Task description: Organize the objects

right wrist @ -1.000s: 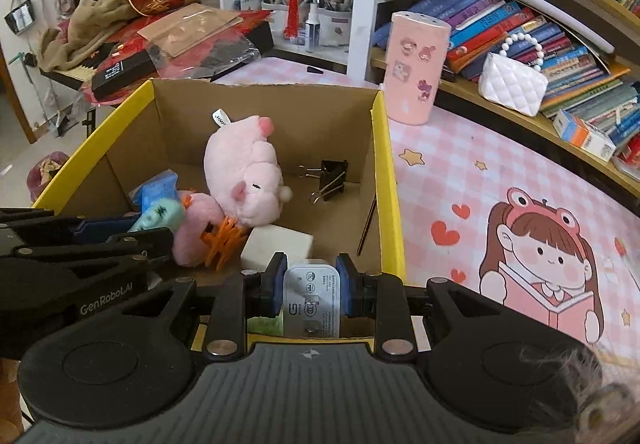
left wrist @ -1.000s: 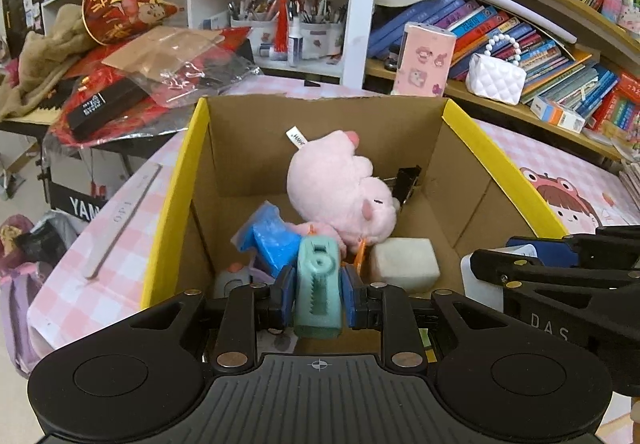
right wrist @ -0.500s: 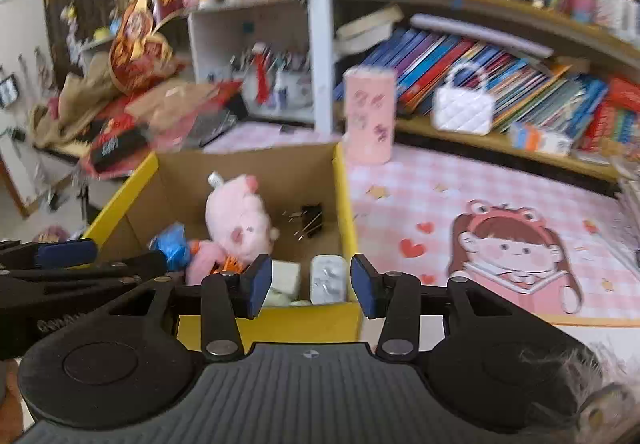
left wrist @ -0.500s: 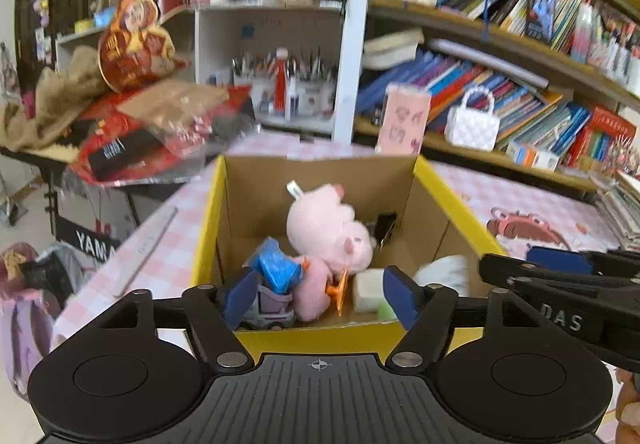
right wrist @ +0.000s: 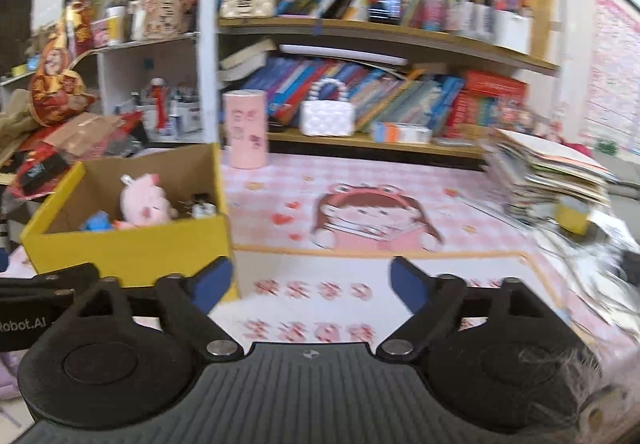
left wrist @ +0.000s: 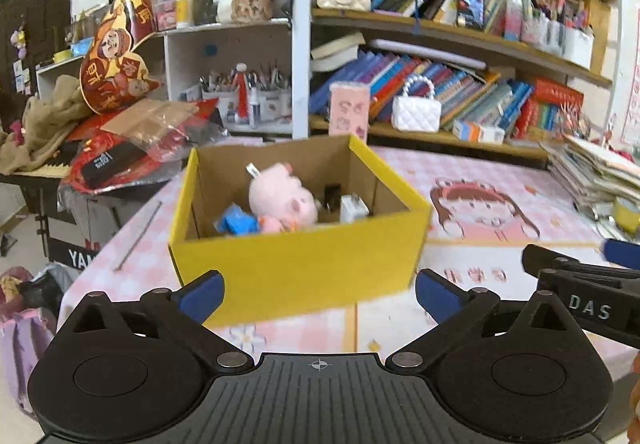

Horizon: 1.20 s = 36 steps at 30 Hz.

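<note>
A yellow cardboard box [left wrist: 296,264] [right wrist: 120,248] stands on the pink table. Inside it lie a pink plush pig [left wrist: 280,196] [right wrist: 144,200], a blue item [left wrist: 236,222] and a white charger [left wrist: 354,207] [right wrist: 204,209]. My left gripper [left wrist: 319,290] hangs just in front of the box's near wall, its jaws opening wide with nothing between them. My right gripper [right wrist: 311,280] is to the right of the box over the table mat, its jaws also opening and empty. One of its black fingers [left wrist: 576,276] shows at the right of the left wrist view.
A pink cylinder [right wrist: 245,128] stands behind the box by the bookshelf [right wrist: 384,32]. A white purse [right wrist: 327,118] sits on the lower shelf. A stack of papers [right wrist: 552,180] lies at the table's right end. Bags and clutter [left wrist: 132,148] pile up at the left.
The left gripper let go of the teal item and the right of the white charger, both over the box. Both grippers opened wide and drew back out of the box.
</note>
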Available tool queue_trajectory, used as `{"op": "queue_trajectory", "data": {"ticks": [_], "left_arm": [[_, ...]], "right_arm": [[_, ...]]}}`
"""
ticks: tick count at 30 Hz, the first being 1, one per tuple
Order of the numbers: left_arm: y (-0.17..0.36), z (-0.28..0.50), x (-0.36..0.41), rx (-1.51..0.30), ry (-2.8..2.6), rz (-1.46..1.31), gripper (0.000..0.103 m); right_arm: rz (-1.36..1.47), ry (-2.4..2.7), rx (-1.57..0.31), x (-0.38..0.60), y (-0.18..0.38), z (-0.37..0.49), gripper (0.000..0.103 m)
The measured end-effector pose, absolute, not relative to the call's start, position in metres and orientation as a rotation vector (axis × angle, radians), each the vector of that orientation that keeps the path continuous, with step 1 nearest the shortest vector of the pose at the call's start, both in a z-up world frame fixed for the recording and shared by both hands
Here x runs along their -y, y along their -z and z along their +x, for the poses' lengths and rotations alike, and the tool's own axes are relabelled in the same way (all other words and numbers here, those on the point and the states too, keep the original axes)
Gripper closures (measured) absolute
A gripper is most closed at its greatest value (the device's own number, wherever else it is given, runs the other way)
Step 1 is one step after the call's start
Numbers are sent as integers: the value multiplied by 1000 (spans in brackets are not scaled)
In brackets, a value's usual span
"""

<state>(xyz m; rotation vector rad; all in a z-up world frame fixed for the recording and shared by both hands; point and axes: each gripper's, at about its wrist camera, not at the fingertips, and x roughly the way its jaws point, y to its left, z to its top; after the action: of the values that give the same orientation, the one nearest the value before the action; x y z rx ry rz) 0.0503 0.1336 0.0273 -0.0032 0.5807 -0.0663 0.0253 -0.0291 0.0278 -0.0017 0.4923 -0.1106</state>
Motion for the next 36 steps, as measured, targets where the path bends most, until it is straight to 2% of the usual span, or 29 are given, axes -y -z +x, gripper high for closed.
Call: {"op": "queue_trajectory", "data": {"ticks": [2, 17, 36], "left_arm": [[-26, 42, -130, -585, 67, -2, 0], [-21, 11, -85, -603, 101, 80, 0], [-18, -3, -66, -640, 114, 127, 0]], "right_arm": [[10, 166, -500, 35, -25, 14, 0], [26, 317, -555, 66, -7, -39, 0], [38, 319, -584, 77, -6, -53, 0]]}}
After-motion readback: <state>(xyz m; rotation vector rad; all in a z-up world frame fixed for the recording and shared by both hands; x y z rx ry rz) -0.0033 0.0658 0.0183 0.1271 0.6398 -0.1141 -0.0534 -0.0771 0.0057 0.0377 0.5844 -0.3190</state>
